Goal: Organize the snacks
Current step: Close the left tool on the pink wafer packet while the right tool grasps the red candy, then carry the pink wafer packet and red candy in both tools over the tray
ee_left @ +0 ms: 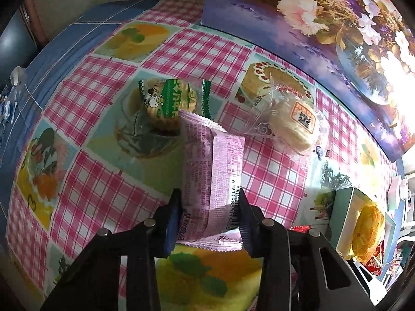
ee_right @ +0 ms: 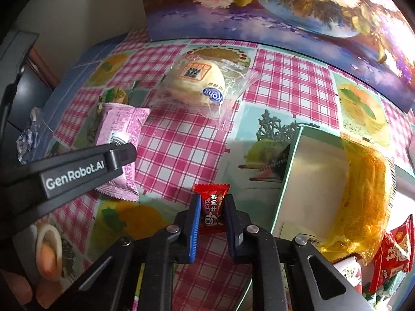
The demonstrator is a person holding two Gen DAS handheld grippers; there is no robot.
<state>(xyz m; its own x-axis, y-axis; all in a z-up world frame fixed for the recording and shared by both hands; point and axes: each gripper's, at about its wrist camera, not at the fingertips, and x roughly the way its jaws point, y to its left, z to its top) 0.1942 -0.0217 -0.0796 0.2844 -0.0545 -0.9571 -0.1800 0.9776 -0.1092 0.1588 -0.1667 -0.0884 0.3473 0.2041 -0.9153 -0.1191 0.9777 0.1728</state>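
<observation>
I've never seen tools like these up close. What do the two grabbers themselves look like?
Both are matte black plastic. The right gripper has two flat fingers with blue pads on their inner faces, joined to angular black links by round silver pins. The left gripper is built the same. In the right view its side carries white lettering, "GenRobot.AI". No cables show.

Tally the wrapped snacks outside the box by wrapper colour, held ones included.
Pink wrapper, in the left gripper: 1
Red candy, in the right gripper: 1
Green wrapper: 1
Clear wrapper: 1
Total: 4
</observation>
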